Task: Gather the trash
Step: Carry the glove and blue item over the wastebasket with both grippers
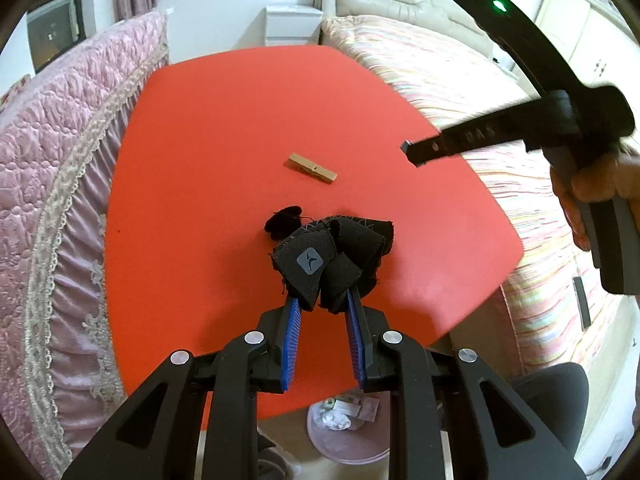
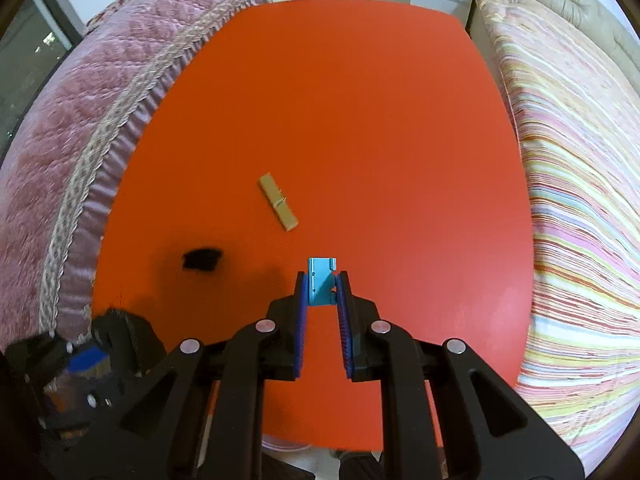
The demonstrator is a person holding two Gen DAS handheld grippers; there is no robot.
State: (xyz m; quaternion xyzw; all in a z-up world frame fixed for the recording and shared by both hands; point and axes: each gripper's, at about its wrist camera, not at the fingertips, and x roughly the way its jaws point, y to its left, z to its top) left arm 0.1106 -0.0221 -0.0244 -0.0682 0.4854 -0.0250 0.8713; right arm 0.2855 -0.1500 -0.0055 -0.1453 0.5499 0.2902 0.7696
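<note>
Above near edge of red table (image 1: 248, 100), bundled black fabric scrap (image 1: 332, 256) is being gripped by left gripper (image 1: 326, 300); blue piece (image 2: 321, 282) is being pinched by right gripper (image 2: 322, 280). Bin (image 1: 348, 432) below edge is being partly filled. Clothespin (image 1: 313, 168), small black scrap (image 1: 282, 222) being left mid-table.

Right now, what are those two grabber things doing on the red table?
A person is picking up trash with a gripper in each hand. The left gripper has its jaws shut on a bundle of black straps. The right gripper pinches a small blue piece. A wooden peg and a black scrap lie loose on the red table. A pink bin sits below its edge.
</note>
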